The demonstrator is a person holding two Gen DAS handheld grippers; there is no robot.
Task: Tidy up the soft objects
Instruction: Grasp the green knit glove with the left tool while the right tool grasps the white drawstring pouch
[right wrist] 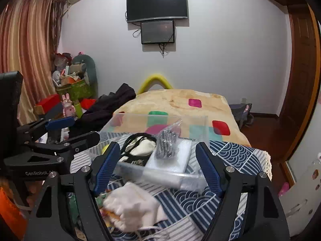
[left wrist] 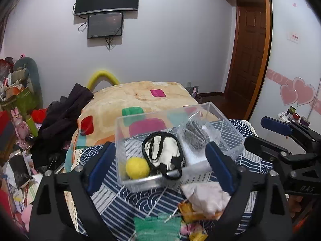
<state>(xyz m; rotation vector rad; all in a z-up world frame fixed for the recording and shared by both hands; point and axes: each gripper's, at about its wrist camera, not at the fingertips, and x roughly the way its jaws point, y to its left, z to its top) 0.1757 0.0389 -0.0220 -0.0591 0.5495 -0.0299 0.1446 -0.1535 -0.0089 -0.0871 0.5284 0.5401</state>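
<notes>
A clear plastic box (left wrist: 120,140) (right wrist: 197,124) stands on a blue patterned cloth (left wrist: 128,202) (right wrist: 236,156). It holds a yellow ball (left wrist: 137,167), a cream pouch with black cords (left wrist: 166,152) (right wrist: 138,146) and a bagged grey item (left wrist: 195,133) (right wrist: 166,142). A white cloth bag (left wrist: 206,196) (right wrist: 132,202) lies in front of the box with a green knit piece (left wrist: 156,227). My left gripper (left wrist: 160,170) is open and empty around the box's near side. My right gripper (right wrist: 156,170) is open and empty above the white bag; it also shows in the left wrist view (left wrist: 260,130).
The cloth lies on a bed with a beige blanket (left wrist: 140,96) (right wrist: 180,100). Dark clothes (left wrist: 62,116) (right wrist: 112,104) are heaped at the left. Cluttered boxes and toys (left wrist: 18,100) (right wrist: 68,88) stand beyond. A wooden door (left wrist: 248,60) is at the right.
</notes>
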